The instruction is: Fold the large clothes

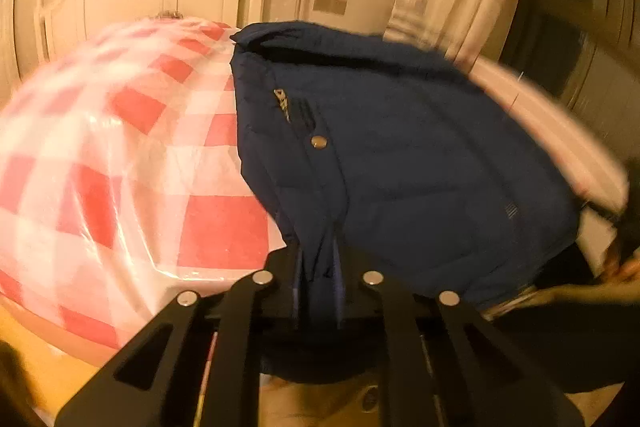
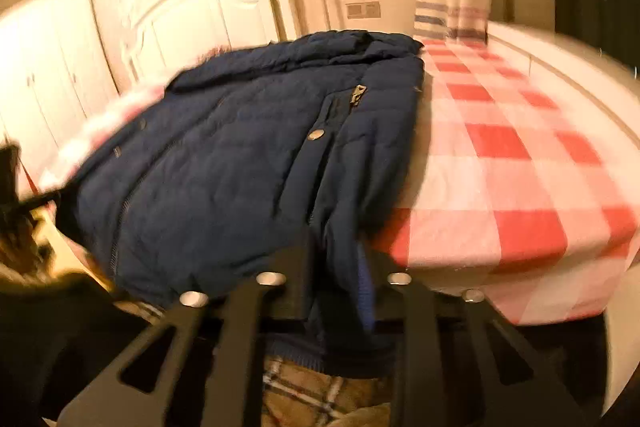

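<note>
While clamped by two tools point(image 1: 318, 267) point(image 2: 340, 263): one jacket point(image 1: 400, 155).

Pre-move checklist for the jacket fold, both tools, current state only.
1. Left tool shut on the navy jacket: ok, hem fabric bunched between its fingers.
2. Right tool shut on the jacket: ok, edge pinched.
3. Jacket on the checked bedcover: ok, near hem overhangs the bed edge.
4. Front closed: cannot tell; one snap and the zipper pull show.
5. Sleeves tucked in: cannot tell.
6. Sharpness: not ok, both views blurred.
</note>
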`<act>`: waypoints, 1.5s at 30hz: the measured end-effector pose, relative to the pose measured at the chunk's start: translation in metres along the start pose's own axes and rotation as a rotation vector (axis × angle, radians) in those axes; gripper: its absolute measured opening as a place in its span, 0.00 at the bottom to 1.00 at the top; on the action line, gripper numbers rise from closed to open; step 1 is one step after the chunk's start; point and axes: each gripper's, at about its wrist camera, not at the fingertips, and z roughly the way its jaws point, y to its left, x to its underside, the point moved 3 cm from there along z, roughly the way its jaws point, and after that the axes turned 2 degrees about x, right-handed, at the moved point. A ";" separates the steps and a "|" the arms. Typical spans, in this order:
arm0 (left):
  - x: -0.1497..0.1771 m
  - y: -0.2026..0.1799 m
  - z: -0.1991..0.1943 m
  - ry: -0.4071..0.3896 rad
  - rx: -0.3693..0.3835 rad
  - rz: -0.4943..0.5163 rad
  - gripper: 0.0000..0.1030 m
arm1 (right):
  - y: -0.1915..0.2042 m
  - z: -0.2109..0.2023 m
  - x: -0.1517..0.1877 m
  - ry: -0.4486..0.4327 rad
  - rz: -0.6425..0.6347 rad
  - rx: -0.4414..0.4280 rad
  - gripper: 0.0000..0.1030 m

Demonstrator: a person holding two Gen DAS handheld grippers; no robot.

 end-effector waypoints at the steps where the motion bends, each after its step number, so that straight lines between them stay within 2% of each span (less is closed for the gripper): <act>1: -0.001 0.003 -0.005 -0.017 0.031 -0.028 0.08 | -0.007 -0.003 -0.001 -0.008 0.047 -0.036 0.20; 4: -0.008 0.008 -0.019 -0.069 0.138 -0.107 0.07 | -0.018 -0.011 -0.004 -0.041 0.144 -0.122 0.17; 8: -0.017 0.004 -0.043 -0.148 0.245 -0.150 0.07 | -0.025 -0.029 -0.012 -0.095 0.216 -0.216 0.13; 11: -0.024 -0.003 -0.069 -0.216 0.351 -0.173 0.07 | -0.023 -0.052 -0.019 -0.138 0.220 -0.266 0.12; 17: -0.037 -0.014 -0.126 -0.354 0.507 -0.200 0.06 | -0.012 -0.105 -0.033 -0.245 0.215 -0.354 0.11; 21: -0.054 -0.018 -0.173 -0.474 0.616 -0.188 0.06 | 0.003 -0.156 -0.058 -0.377 0.156 -0.383 0.11; 23: -0.060 -0.018 -0.191 -0.526 0.670 -0.186 0.06 | 0.008 -0.185 -0.075 -0.469 0.128 -0.411 0.06; 24: -0.064 -0.017 -0.197 -0.548 0.695 -0.185 0.07 | 0.010 -0.201 -0.086 -0.523 0.113 -0.400 0.06; 26: -0.075 -0.016 -0.198 -0.556 0.677 -0.181 0.07 | 0.013 -0.213 -0.108 -0.563 0.077 -0.340 0.06; 28: -0.083 -0.013 -0.181 -0.506 0.646 -0.206 0.07 | 0.012 -0.197 -0.128 -0.494 0.057 -0.296 0.07; 29: -0.081 -0.013 -0.172 -0.477 0.651 -0.225 0.07 | 0.007 -0.175 -0.134 -0.417 0.059 -0.246 0.07; 30: -0.078 -0.013 -0.167 -0.468 0.643 -0.228 0.07 | 0.005 -0.162 -0.134 -0.369 0.060 -0.219 0.07; 32: -0.069 -0.012 -0.165 -0.462 0.621 -0.217 0.07 | 0.000 -0.124 -0.121 -0.212 0.053 -0.164 0.07; 36: -0.056 0.002 -0.171 -0.471 0.600 -0.215 0.07 | -0.019 -0.057 -0.057 0.125 0.097 -0.132 0.07; 38: -0.053 0.005 -0.171 -0.467 0.595 -0.209 0.07 | -0.032 -0.038 -0.023 0.222 0.151 -0.108 0.07; 40: -0.051 0.006 -0.164 -0.456 0.595 -0.202 0.07 | -0.044 -0.024 0.008 0.319 0.190 -0.023 0.07; 41: -0.051 0.005 -0.159 -0.445 0.601 -0.206 0.07 | -0.046 -0.021 0.016 0.348 0.194 0.018 0.07; 42: -0.052 0.004 -0.153 -0.432 0.603 -0.213 0.07 | -0.044 -0.020 0.020 0.352 0.194 0.016 0.07; 45: -0.053 0.000 -0.142 -0.408 0.593 -0.217 0.07 | -0.018 -0.031 -0.002 0.286 0.183 -0.143 0.07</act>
